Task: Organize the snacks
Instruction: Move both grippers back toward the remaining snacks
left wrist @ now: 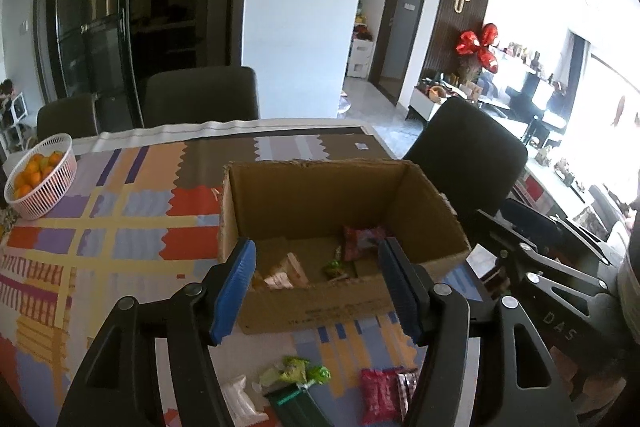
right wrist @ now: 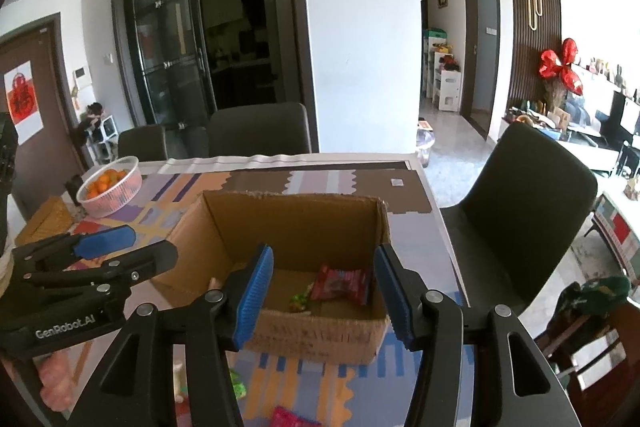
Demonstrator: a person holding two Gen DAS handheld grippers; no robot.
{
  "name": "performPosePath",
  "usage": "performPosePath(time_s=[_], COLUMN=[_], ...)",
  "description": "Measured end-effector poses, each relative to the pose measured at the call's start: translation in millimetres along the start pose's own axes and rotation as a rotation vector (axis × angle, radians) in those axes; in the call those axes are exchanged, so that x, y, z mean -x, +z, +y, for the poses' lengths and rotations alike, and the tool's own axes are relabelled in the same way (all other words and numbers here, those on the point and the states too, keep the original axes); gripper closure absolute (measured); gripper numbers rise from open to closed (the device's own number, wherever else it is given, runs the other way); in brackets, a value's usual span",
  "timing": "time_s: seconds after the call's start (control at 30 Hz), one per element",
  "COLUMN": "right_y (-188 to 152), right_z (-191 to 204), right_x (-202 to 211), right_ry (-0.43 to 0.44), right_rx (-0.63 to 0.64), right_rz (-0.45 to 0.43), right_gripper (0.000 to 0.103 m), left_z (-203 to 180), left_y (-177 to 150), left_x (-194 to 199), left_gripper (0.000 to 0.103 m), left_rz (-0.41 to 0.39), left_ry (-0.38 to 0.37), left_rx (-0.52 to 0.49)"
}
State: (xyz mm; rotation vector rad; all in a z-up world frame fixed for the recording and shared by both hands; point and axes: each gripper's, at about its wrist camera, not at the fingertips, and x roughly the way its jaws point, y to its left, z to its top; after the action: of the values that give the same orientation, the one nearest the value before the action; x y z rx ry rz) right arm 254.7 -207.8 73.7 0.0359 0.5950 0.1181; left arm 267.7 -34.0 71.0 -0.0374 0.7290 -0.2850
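Both spread wide and empty, left hand-held gripper (left wrist: 316, 291) and right hand-held gripper (right wrist: 324, 291), before open cardboard box (left wrist: 320, 187) at twelve o'clock on surface (left wrist: 120, 211), holding red packet (right wrist: 340, 285), green candy (right wrist: 299, 301), tan packets (left wrist: 282, 273).

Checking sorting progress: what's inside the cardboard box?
Inside the cardboard box: a red packet, a green candy and tan wrapped snacks. The near wall hides part of the floor.

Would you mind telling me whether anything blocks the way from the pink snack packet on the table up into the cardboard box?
Nothing visible does. The pink snack packet lies on the tablecloth just in front of the cardboard box, whose top is open. Only the box's near wall stands between them, so the packet has to be lifted over it. The left gripper is open and empty.
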Motion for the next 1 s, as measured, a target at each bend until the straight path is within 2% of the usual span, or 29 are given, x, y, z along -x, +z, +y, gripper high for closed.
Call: performPosePath(time_s=[0.43, 0.63, 1.0], right_y=[-31, -52, -99], right_z=[-17, -26, -39], right_x=[44, 52, 47], right_ry=[-0.005, -0.024, -0.059], right_rx=[-0.013, -0.027, -0.035], right_rz=[-0.019, 0.004, 0.102], right_gripper=[0.049, 0.047, 0.047], left_z=[-36, -45, -50], left_y=[-38, -61, -110], left_x=[34, 32, 11], left_gripper=[0.04, 0.04, 0.04], left_rz=[-0.014, 0.023, 0.135], left_ry=[-0.035, -0.036, -0.032], left_rx=[-0.079, -0.105, -0.121])
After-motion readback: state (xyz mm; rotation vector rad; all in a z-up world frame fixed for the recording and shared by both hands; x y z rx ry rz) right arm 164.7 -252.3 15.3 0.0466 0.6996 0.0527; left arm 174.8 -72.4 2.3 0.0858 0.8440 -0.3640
